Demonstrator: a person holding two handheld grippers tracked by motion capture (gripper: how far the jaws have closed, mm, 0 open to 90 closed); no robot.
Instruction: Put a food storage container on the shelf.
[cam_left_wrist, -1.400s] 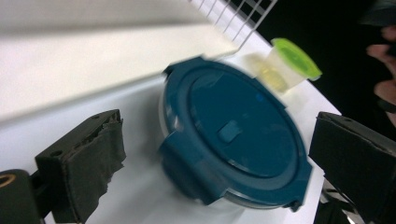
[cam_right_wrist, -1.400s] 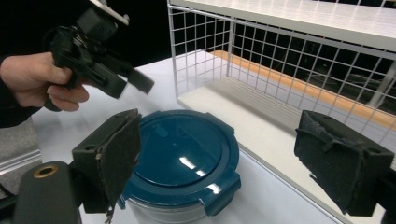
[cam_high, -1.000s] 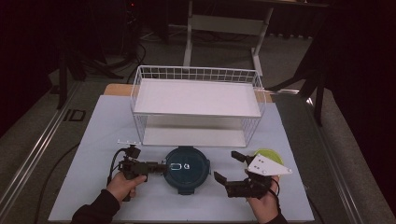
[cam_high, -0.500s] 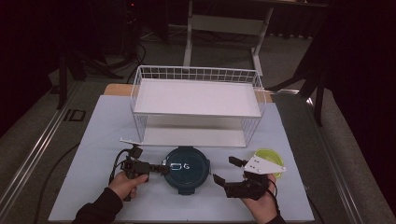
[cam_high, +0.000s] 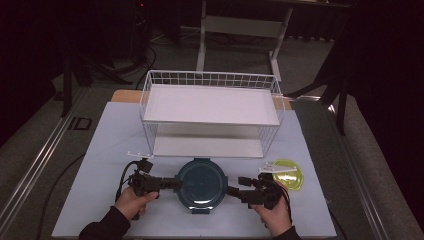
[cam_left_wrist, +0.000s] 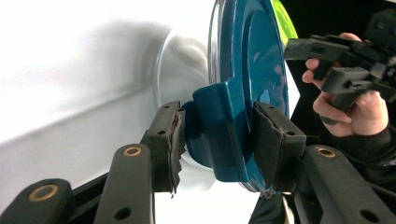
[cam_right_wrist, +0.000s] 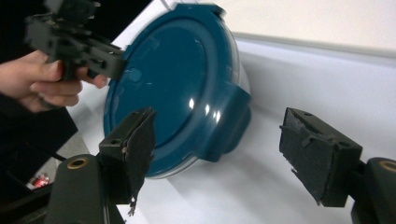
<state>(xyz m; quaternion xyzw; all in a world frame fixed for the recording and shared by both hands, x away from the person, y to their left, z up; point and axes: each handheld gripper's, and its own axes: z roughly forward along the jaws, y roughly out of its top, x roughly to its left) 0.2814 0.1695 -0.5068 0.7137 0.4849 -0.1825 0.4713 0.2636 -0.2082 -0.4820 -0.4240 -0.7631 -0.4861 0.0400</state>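
The blue lidded container (cam_high: 201, 184) sits on the near desk (cam_high: 100, 150) between both claws. The left claw (cam_left_wrist: 217, 140) clamps its left tab; the right claw (cam_right_wrist: 215, 154) gapes around the right tab, equally near.

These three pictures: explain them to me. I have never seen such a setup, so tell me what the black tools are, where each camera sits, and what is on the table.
A person sits at a white table and holds a black hand tool in each hand. Each tool is a gripper with two padded fingers that pinch.

The high view looks down from above the person. The other two pictures come from small cameras riding on the grippers, looking along their fingers.

On the table stand a white wire rack with two shelves, a round container with a teal lid, and a yellow-green lid.

The left gripper has its fingers closed around a clip tab on the teal lid's edge. The right gripper is open, its fingers either side of the opposite tab without touching it.
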